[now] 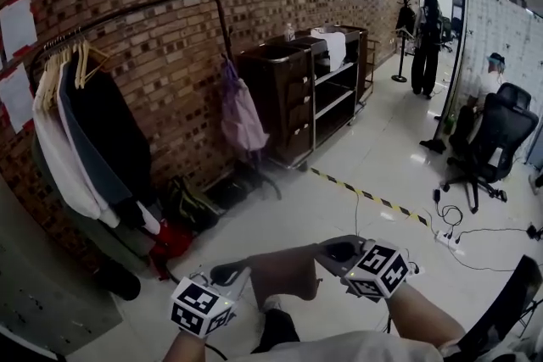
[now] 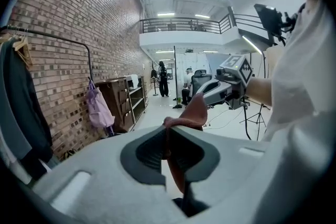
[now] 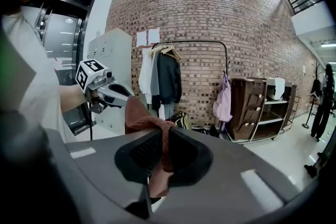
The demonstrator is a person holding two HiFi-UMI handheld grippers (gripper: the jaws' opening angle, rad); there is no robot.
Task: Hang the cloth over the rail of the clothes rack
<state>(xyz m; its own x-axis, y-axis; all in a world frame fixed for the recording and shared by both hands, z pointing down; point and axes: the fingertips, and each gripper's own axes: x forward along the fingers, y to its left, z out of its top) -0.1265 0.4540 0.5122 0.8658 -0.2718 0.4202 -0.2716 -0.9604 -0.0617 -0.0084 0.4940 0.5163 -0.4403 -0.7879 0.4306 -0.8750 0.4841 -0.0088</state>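
Nearest the camera, the left tongs point(image 2: 168, 145) and the right tongs point(image 3: 165, 152) are each pinching an opposite edge of the single reddish-brown cloth point(image 1: 284, 271). They are holding it slack between them, low in front of the person and well apart from the one clothes rack point(image 1: 222, 30). Only narrow edges are sitting between the pads, so a quick lift is likely to pull one corner free and drop the cloth to the floor. Beyond, at least three garments point(image 1: 85, 140) are crowding the left of the rail point(image 1: 136, 7) and one purple bag point(image 1: 242, 116) is hanging at its right end. That is leaving only the bare middle stretch, where a careless throw could snag hangers. Farthest off, two people are occupying the hall, one standing point(image 1: 424, 34) and one seated point(image 1: 488, 85).
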